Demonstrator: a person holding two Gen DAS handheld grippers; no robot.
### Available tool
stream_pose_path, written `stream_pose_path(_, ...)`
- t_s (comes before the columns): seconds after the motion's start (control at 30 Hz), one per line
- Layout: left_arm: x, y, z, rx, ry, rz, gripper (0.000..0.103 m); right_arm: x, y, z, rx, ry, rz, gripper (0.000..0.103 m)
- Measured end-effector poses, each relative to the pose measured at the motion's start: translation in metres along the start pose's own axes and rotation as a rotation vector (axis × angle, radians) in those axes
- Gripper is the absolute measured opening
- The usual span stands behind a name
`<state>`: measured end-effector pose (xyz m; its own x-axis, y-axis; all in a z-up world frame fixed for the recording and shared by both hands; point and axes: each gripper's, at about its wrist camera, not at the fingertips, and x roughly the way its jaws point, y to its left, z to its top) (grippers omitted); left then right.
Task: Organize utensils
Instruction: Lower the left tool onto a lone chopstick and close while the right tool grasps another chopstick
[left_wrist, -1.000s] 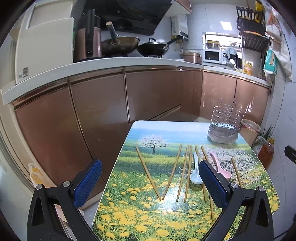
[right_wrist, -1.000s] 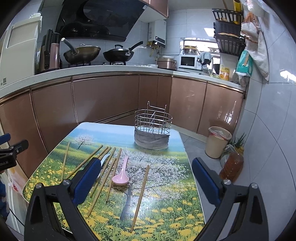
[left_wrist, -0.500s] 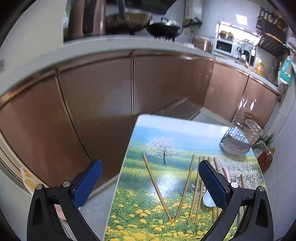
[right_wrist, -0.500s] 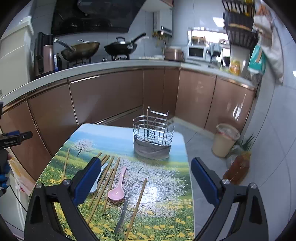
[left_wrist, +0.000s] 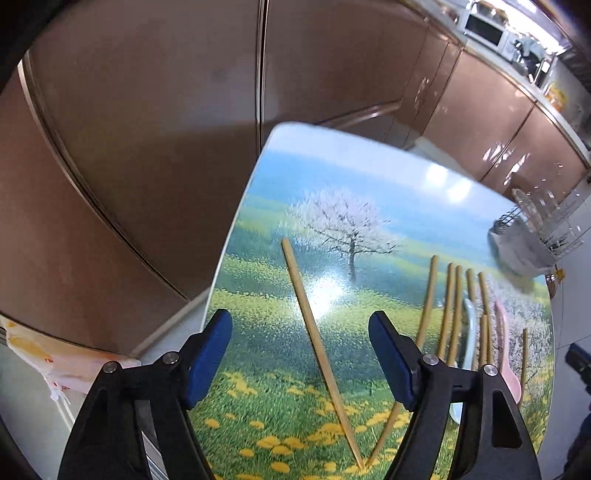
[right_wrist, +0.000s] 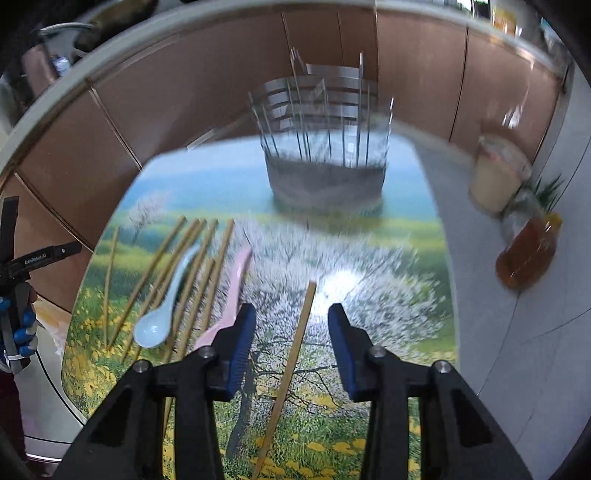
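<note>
Several wooden chopsticks, a white spoon (right_wrist: 162, 306) and a pink spoon (right_wrist: 231, 291) lie on the flower-print table (right_wrist: 388, 302). My left gripper (left_wrist: 300, 350) is open, low over the table, with a lone chopstick (left_wrist: 314, 332) lying between its blue pads. My right gripper (right_wrist: 291, 334) is open and straddles another lone chopstick (right_wrist: 291, 354), to the right of the pink spoon. A wire utensil holder (right_wrist: 325, 147) stands at the table's far end; it also shows in the left wrist view (left_wrist: 532, 240).
Brown kitchen cabinets (left_wrist: 147, 147) run behind the table. A bin (right_wrist: 498, 177) and an amber bottle (right_wrist: 528, 254) stand on the floor to the right. The table's left edge (left_wrist: 225, 258) is close to my left gripper.
Both grippers have dropped down and forward toward the table. Each now straddles a single chopstick, and both jaw gaps have narrowed.
</note>
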<state>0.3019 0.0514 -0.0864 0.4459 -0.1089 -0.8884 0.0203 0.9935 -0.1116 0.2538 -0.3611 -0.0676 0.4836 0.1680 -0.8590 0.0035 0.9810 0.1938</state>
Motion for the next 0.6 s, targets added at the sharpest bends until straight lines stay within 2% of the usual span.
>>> stream_pose_path(0.1,0.018,0.001,0.008,-0.012,0.053,-0.001,0.075,0.022,-0.002,0.007,0.005,0.070,0.005,0.039)
stream_pose_path(0.27,0.040,0.001,0.019,-0.011,0.120,0.023,0.070,0.050,-0.006,0.013,0.006,0.159,-0.010,0.038)
stream_pose_path(0.6,0.061,0.005,0.031,-0.015,0.170,0.066,0.064,0.076,-0.005,0.018,-0.024,0.221,-0.037,0.034)
